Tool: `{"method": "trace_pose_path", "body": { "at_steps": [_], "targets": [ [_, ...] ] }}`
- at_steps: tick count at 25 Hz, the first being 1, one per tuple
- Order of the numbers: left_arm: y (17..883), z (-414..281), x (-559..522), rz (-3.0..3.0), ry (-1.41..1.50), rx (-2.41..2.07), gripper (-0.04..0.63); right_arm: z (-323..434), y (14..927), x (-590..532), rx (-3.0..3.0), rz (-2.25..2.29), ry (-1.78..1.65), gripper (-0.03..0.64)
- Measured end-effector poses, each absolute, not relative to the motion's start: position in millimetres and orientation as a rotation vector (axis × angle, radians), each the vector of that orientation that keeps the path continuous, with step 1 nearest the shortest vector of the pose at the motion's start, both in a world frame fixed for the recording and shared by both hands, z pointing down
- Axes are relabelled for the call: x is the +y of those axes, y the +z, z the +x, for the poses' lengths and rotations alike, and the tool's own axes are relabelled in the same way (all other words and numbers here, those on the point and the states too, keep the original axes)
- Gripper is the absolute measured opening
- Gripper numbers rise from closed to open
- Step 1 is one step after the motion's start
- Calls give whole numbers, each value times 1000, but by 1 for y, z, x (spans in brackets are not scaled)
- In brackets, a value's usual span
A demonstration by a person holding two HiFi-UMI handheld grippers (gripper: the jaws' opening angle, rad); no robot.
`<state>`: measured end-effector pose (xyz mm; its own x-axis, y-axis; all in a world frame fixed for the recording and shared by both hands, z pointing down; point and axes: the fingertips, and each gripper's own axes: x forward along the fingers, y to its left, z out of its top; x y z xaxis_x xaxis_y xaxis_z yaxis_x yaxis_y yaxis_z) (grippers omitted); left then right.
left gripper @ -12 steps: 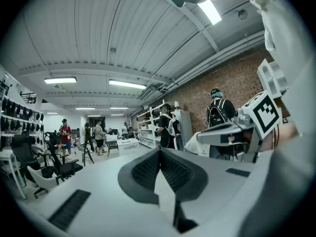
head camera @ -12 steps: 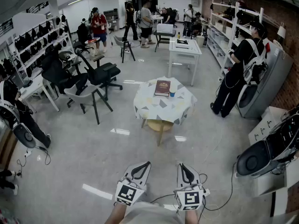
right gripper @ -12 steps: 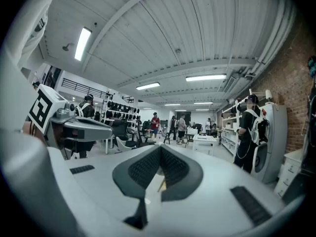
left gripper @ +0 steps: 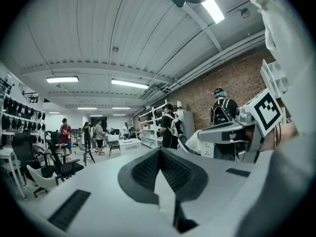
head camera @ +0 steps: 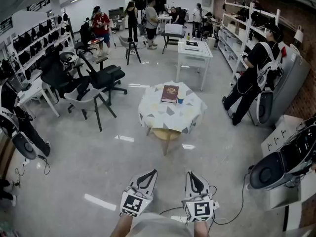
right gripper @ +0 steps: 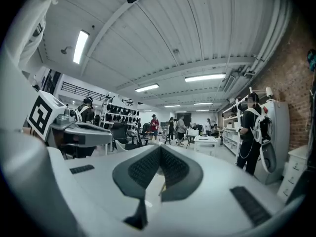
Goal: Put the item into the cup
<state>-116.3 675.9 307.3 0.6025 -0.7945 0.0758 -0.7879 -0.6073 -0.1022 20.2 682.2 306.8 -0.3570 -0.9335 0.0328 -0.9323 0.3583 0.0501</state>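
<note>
you hold left gripper (head camera: 153, 173) and right gripper (head camera: 189, 174) low, jaws closed on nothing, well apart from table (head camera: 163, 115) carrying book (head camera: 170, 93), blue cup (head camera: 180, 100).

White tablecloth (head camera: 173, 115) w/ grey + pale-yellow triangle print. Dark red-brown book (head camera: 170, 93). Blue cup (head camera: 180, 100). Left gripper (head camera: 152, 174) & right gripper (head camera: 190, 175): white bodies, blk ribbed pads (left gripper: 147, 170), blk/wht square markers. Glossy grey floor (head camera: 89, 162). Red-brown brick wall (left gripper: 197, 93). Blk chairs (head camera: 106, 78).
</note>
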Motion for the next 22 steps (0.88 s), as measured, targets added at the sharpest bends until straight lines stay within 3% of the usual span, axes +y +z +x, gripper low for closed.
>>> {"method": "trace_pose_path", "body": {
  "at_steps": [22],
  "targets": [
    [312, -146, 485, -2838, -150, 1224, 12, -14, 316, 501, -2408, 1815, -4, 6]
  ]
}}
